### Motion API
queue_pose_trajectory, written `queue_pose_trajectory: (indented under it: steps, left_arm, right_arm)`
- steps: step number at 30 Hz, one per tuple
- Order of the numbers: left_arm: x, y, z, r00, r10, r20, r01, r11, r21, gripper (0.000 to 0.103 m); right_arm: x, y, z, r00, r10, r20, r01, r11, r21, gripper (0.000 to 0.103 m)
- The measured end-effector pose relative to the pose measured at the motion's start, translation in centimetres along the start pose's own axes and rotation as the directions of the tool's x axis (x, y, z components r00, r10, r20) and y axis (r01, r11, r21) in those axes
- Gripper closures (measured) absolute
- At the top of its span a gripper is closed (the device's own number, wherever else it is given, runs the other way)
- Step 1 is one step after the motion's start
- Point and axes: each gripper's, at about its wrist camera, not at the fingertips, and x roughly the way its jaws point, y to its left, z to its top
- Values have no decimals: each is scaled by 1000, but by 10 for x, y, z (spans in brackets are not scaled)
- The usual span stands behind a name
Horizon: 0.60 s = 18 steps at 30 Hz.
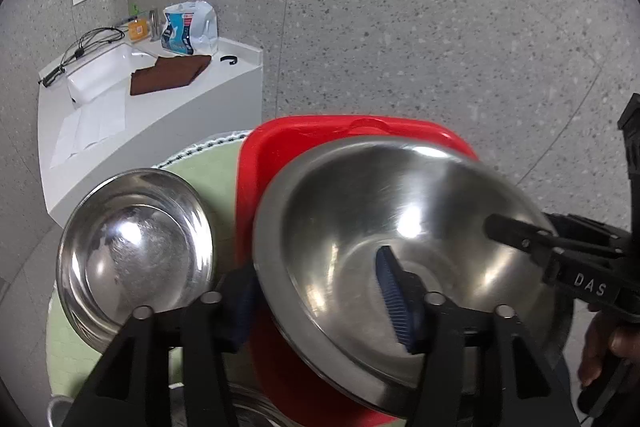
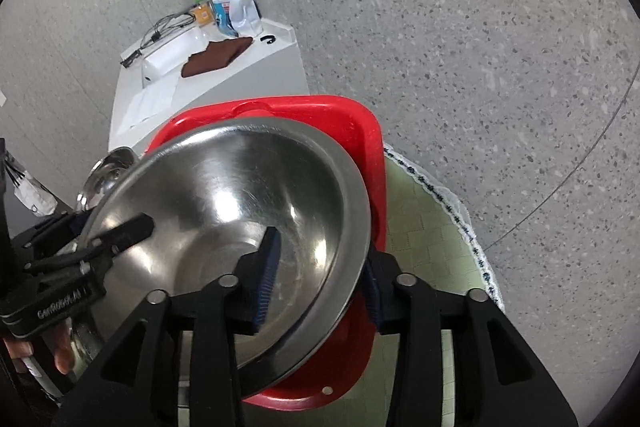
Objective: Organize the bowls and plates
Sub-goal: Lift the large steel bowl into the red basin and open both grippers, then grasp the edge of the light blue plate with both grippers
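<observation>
A large steel bowl (image 1: 384, 227) is held tilted above a red plastic basin (image 1: 280, 143). My left gripper (image 1: 320, 303) is shut on the bowl's left rim, one blue pad inside the bowl, the other outside. My right gripper (image 2: 320, 287) is shut on the bowl's right rim (image 2: 352, 251) the same way, over the red basin (image 2: 360, 131). Each gripper shows in the other's view: the right one (image 1: 520, 231) and the left one (image 2: 120, 231). A smaller steel bowl (image 1: 136, 247) stands upright on the green cloth left of the basin; it also shows in the right wrist view (image 2: 108, 167).
The round table has a green cloth (image 2: 432, 227) with a white lace edge. Another steel rim (image 1: 248, 407) shows at the bottom. Behind stands a white counter (image 1: 160, 115) with a sink, brown towel (image 1: 168, 75), bag and cables. The floor is grey terrazzo.
</observation>
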Motion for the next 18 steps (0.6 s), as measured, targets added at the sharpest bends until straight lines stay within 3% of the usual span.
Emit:
queue_pose_trajectory:
  steps: [1, 2, 3, 5, 11, 15, 18]
  left_arm:
    - [-3, 0, 0, 1000, 1, 1, -1, 1000, -3, 35]
    - [-5, -2, 0, 1000, 16, 9, -16, 1000, -7, 30]
    - [-10, -1, -1, 999, 16, 30, -15, 1000, -12, 26]
    - [-21, -3, -4, 998, -9, 57, 9, 1000, -9, 26]
    - [-64, -11, -30, 992, 40, 118, -41, 999, 5, 22]
    - [-99, -27, -76, 988, 19, 153, -25, 999, 39, 12]
    - [-106, -45, -115, 993, -16, 118, 8, 997, 72, 12]
  right_arm:
    - [-2, 1, 0, 1000, 6, 4, -6, 1000, 2, 51]
    - [-4, 2, -1, 1000, -1, 14, 0, 1000, 3, 39]
    - [-8, 3, -1, 1000, -5, 31, 5, 1000, 1, 34]
    - [-18, 5, -1, 998, 2, 62, -2, 1000, 5, 33]
    - [-61, 0, -18, 994, -29, 106, 25, 999, 41, 27]
    - [-94, -30, -62, 995, -57, 87, 48, 993, 108, 25]
    - [-106, -52, -100, 996, -79, 43, 71, 985, 155, 24]
